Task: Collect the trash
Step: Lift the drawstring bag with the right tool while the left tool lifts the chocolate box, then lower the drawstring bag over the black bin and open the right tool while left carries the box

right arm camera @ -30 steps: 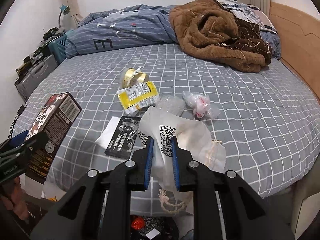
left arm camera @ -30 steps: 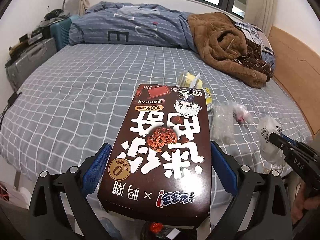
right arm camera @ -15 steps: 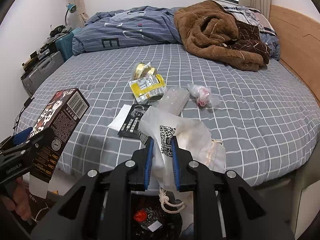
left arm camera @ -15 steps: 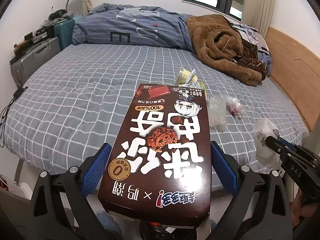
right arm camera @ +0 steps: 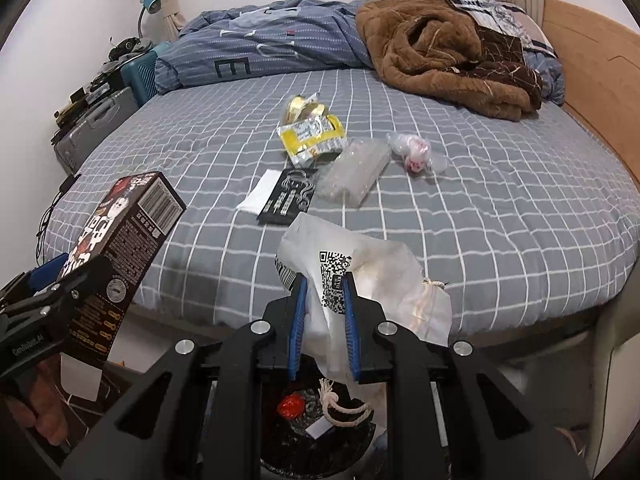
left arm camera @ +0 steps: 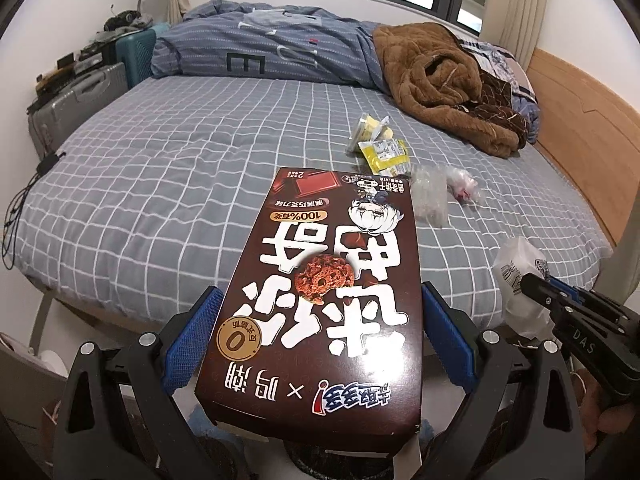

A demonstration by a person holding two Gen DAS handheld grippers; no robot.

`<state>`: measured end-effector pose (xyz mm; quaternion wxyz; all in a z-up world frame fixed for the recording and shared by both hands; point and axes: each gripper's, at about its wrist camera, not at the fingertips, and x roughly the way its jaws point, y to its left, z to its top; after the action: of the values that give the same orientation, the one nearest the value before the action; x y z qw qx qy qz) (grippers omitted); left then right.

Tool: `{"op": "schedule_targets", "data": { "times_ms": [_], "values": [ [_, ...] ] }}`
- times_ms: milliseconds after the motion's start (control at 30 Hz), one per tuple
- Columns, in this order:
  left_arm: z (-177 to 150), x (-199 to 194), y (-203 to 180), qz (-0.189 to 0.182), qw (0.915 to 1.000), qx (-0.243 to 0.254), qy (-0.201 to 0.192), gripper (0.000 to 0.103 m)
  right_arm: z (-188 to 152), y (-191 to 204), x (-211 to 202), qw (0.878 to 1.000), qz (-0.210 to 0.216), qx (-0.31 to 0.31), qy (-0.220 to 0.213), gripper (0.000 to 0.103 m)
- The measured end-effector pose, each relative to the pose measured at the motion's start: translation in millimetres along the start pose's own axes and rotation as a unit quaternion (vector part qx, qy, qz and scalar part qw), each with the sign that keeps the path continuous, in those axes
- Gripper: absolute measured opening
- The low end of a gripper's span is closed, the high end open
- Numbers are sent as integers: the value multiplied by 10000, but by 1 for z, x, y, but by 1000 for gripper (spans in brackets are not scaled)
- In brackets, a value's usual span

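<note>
Box (left arm camera: 328, 304) pinched flat btwn L gripper (left arm camera: 320, 332) fingers – R gripper (right arm camera: 325, 312) squeezing white bag (right arm camera: 360, 280), both over bin (right arm camera: 320, 432).

The bed (right arm camera: 500, 216) wears a grey checked sheet. On it lie a yellow wrapper (right arm camera: 314, 138), a clear plastic tray (right arm camera: 356, 172), a black packet (right arm camera: 288, 196), a brown blanket (right arm camera: 440, 48) and a blue duvet (right arm camera: 272, 44).
</note>
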<state>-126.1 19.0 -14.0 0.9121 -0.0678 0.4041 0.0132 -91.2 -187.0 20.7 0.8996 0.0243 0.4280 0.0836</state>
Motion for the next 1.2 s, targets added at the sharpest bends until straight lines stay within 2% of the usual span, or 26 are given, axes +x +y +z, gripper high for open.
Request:
{"op": "schedule_targets", "data": {
  "times_ms": [333, 533, 833, 1200],
  "values": [
    [-32, -13, 3, 3, 9999, 24, 119, 94, -23, 13, -8, 9999, 53, -104, 118, 17],
    [-56, -11, 3, -46, 9995, 63, 319, 94, -39, 25, -1, 9993, 85, -240, 258, 17],
    [-94, 10, -6, -84, 9968, 304, 732, 94, -75, 30, 22, 9976, 73, -284, 621, 17],
    [-115, 40, -3, 8, 9939, 273, 1065, 94, -105, 22, 58, 9937, 58, -123, 1111, 17]
  ]
}}
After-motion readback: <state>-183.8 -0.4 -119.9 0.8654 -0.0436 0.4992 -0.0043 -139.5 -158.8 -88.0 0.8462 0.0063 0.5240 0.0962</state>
